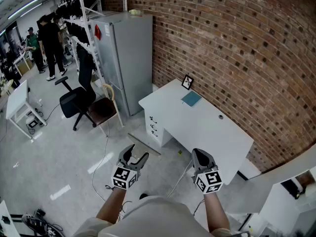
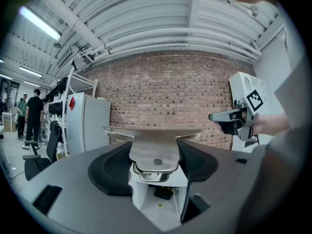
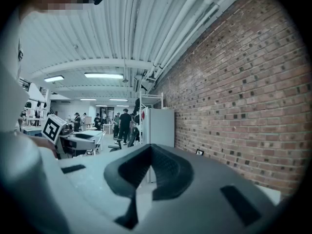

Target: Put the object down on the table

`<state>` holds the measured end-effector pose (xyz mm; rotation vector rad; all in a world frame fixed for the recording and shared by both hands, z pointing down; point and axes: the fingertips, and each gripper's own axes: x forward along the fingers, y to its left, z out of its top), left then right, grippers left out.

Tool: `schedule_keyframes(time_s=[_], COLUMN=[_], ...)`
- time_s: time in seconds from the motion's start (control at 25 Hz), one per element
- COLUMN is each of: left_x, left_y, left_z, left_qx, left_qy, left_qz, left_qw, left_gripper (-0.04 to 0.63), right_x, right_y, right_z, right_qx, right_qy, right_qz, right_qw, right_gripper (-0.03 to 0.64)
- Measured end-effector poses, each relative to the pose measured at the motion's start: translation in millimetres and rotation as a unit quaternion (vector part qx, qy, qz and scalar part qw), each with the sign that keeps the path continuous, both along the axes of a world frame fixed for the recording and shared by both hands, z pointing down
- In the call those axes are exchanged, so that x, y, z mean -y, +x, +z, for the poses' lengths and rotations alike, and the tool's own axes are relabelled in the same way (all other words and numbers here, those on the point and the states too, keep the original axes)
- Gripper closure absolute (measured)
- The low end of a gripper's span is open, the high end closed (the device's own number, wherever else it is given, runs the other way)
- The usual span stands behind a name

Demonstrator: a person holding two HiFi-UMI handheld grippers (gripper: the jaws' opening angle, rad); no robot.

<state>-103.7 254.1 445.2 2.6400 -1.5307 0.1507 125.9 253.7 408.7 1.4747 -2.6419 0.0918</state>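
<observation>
Person stands on the pale floor (image 1: pixel 64 167) short of the white table (image 1: pixel 212 132), a gripper in each hand, both held out roughly level toward it.

Left gripper (image 1: pixel 136 155): claw spread wide and pinching a silvery metal object (image 2: pixel 155 152) between its two dark pads (image 2: pixel 114 169). The piece has a broad flat upper edge and a narrower rounded lower part with a small hole. Possibly a scoop or clip; the wide-angle view distorts it too much to be sure. The object hangs in the air in the left claw, well apart from the table and not on it.

Right gripper (image 1: pixel 199 155): claw pressed together, pads meeting, nothing between them.

Table stands against the brick wall (image 1: pixel 237 43). At its far end a small dark frame (image 1: pixel 187 82) stands upright near the wall, with a teal notebook (image 1: pixel 191 99) lying flat just beside it. Grey cabinet (image 1: pixel 129 58) to the left of the table; black office chair (image 1: pixel 74 101) further left.
</observation>
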Motion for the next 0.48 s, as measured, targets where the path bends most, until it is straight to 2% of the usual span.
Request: schedule_keyframes(time_s=[0.48], left_x=[2], left_y=[-10], left_z=[-1], left_qx=[-0.005], left_qy=[0.0], left_qz=[0.006], left_qw=[1.0], left_gripper=[0.319], right_x=[2], right_y=[-14], right_z=[-1], right_qx=[0.0], right_qy=[-0.002], right_qz=[0.0], right_qw=[1.0], right_gripper=[0.615])
